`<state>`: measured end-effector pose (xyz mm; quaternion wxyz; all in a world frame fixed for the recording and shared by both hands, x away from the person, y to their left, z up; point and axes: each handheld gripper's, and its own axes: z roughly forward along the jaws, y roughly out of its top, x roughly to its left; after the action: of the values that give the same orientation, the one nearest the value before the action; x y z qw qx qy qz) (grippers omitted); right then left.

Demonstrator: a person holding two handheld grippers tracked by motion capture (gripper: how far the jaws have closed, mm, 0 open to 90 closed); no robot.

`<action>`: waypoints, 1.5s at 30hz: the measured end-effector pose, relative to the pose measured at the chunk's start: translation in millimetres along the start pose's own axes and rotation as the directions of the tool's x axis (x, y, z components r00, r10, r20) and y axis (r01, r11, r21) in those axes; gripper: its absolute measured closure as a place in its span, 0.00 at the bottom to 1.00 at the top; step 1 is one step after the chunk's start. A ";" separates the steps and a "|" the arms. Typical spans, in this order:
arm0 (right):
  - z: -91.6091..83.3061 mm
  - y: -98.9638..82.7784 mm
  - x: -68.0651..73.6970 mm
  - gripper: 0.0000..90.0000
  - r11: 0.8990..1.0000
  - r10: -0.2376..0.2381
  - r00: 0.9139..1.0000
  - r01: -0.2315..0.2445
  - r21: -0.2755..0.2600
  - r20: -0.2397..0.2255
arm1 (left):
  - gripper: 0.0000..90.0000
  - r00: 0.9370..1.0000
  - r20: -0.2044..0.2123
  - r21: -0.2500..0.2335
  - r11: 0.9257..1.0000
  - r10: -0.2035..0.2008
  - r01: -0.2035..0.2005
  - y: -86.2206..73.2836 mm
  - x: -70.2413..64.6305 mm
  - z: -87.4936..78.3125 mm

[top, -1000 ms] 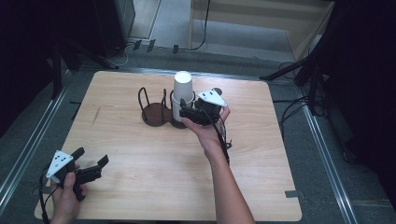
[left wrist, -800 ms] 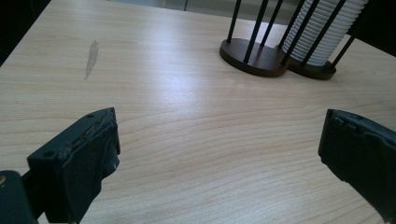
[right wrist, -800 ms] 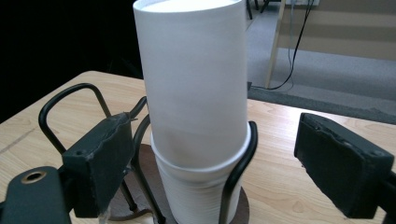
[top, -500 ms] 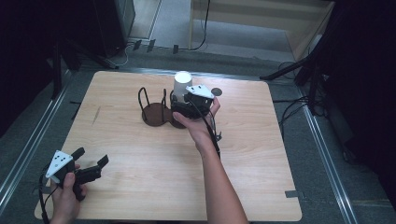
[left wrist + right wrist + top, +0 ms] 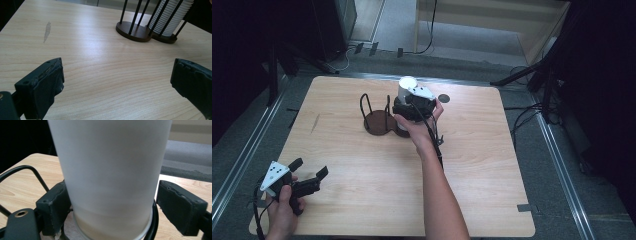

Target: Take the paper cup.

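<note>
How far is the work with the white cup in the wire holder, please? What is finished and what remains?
Done: the right gripper has reached the white cup in the wire holder, its fingers on both sides. In hand: the fingers have just been closing; the right one seems not to touch yet. Left: gripping and moving the cup. The left gripper waits open above the table.

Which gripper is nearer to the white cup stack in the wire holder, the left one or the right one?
Right. The right gripper has its jaws on both sides of the white cup stack. The left gripper is far away, at the near left corner of the table.
</note>
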<state>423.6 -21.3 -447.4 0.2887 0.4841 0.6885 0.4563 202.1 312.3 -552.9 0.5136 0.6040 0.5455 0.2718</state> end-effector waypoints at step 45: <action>-54.2 61.6 -6.9 0.30 0.990 -0.017 1.000 0.018 -0.137 0.009 | 0.00 1.000 -0.013 -0.010 1.000 0.009 -0.009 0.0 -1.0 0.2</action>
<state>405.4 -39.5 -369.1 0.3282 0.4587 0.6587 0.4980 202.0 311.2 -552.8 0.5118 0.6020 0.5447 0.2810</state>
